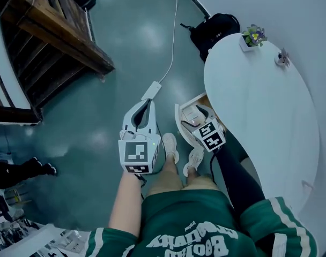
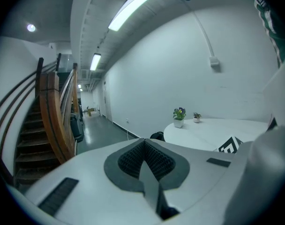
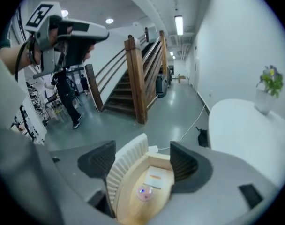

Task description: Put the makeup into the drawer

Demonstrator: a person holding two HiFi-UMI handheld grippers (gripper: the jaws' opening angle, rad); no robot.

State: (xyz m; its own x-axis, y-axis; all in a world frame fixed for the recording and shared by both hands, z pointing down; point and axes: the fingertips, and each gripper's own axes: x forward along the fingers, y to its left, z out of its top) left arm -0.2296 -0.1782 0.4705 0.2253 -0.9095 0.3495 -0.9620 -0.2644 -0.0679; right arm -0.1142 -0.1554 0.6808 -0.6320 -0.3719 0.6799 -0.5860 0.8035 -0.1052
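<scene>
Since the makeup (image 3: 143,192) lies loose near the middle of the open drawer (image 3: 126,165), below the right gripper (image 3: 142,158) with jaws wide and empty, and the left gripper (image 2: 145,146) is pressed together on nothing, a hard shove shut could skid it.

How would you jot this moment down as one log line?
left gripper: shut, empty | right gripper: open, empty, above drawer | makeup: lying in open drawer

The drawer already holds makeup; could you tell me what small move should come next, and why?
Probably bring the right claw down to the drawer's ribbed front and push it shut: the claw is open and empty, and a round pink makeup piece already lies inside the open drawer.
</scene>
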